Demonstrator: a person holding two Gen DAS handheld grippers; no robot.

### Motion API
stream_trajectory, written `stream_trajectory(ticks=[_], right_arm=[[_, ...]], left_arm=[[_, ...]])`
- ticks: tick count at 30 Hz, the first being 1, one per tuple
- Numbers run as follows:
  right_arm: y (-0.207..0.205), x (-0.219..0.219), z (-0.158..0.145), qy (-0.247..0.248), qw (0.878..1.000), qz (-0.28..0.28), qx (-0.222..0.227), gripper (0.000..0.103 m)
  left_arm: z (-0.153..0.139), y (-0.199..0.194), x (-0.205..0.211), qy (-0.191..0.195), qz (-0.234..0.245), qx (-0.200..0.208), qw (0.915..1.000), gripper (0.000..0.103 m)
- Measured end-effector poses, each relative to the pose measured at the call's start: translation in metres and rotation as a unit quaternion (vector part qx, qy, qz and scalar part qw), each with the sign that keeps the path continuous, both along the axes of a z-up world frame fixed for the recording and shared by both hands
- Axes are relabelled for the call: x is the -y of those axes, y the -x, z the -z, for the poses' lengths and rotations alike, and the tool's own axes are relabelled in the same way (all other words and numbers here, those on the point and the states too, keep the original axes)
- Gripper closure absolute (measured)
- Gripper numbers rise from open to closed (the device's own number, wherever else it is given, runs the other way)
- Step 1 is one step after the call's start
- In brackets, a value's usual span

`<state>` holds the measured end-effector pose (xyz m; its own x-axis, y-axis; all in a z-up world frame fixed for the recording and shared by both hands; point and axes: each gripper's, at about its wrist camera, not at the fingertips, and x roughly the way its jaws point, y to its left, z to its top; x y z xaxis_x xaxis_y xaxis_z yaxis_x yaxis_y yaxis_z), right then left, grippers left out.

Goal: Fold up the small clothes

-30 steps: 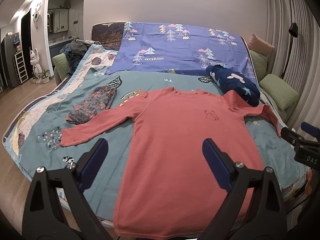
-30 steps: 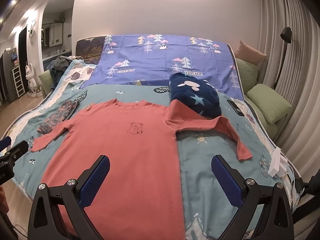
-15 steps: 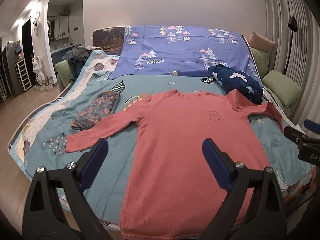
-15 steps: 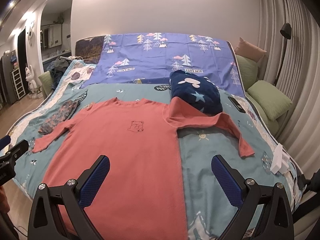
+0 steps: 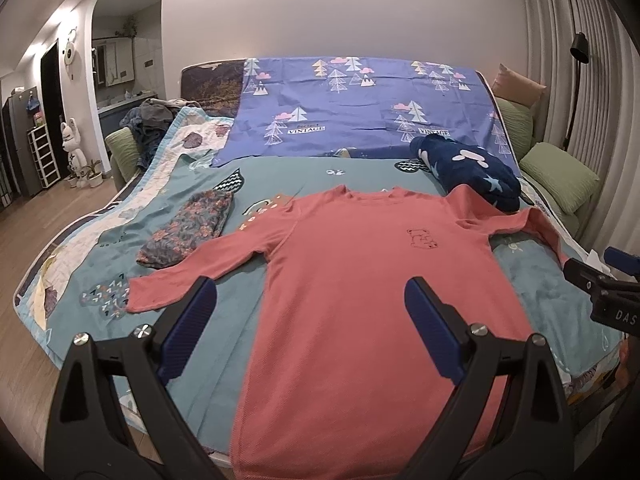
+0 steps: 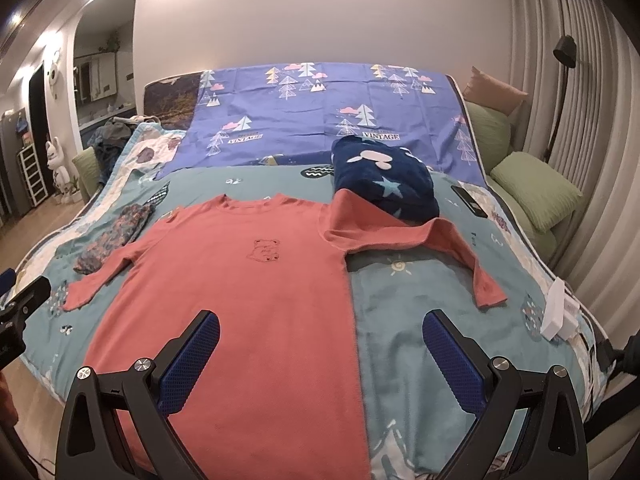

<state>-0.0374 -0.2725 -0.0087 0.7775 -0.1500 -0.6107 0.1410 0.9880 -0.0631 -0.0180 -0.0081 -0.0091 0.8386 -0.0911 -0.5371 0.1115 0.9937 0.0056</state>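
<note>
A coral long-sleeved shirt (image 5: 360, 280) with a small bear outline on the chest lies flat and face up on the teal bed cover (image 5: 280, 176), sleeves spread; it also shows in the right wrist view (image 6: 248, 288). Its right sleeve (image 6: 460, 252) drapes against a navy starred bundle (image 6: 384, 188). My left gripper (image 5: 312, 332) is open and empty above the shirt's lower hem. My right gripper (image 6: 320, 360) is open and empty above the shirt's lower right edge. Each gripper shows at the edge of the other's view.
A folded floral garment (image 5: 188, 228) lies left of the shirt. A purple tree-print sheet (image 5: 360, 108) covers the bed's far end. Green pillows (image 6: 536, 192) and curtains stand at the right. A white box (image 6: 558, 312) and a dark phone (image 6: 468, 200) lie on the right side. Wooden floor is at left.
Both grippers have drawn back and tilted up a little, so the shirt sits lower and farther in both views. Both stay open. The shirt has not moved.
</note>
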Motion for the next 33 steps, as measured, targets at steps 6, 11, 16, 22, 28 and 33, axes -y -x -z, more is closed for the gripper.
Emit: stream_trajectory(ticks=[6, 11, 16, 22, 28, 33], right_arm=[[-0.004, 0.045, -0.010, -0.013, 0.999, 0.038, 0.001, 0.000], [-0.006, 0.125, -0.009, -0.039, 0.992, 0.119, -0.004, 0.000], [-0.008, 0.233, 0.019, -0.219, 0.961, 0.169, -0.011, 0.000], [-0.027, 0.317, 0.091, -0.485, 0.862, 0.146, -0.025, 0.000], [-0.061, 0.321, 0.144, -0.647, 0.750, 0.135, -0.024, 0.000], [-0.078, 0.316, 0.147, -0.676, 0.718, 0.165, 0.007, 0.000]], left_arm=[[-0.015, -0.015, 0.043, -0.032, 0.050, 0.024, 0.9980, 0.008], [-0.016, -0.039, 0.109, -0.081, 0.117, 0.050, 0.9886, 0.008], [0.002, -0.078, 0.197, -0.128, 0.211, 0.039, 0.9682, 0.008], [0.027, -0.111, 0.269, -0.175, 0.250, 0.106, 0.9464, 0.008], [0.057, -0.151, 0.317, -0.185, 0.306, 0.070, 0.9312, 0.008], [0.072, -0.168, 0.338, -0.179, 0.312, 0.046, 0.9318, 0.008]])
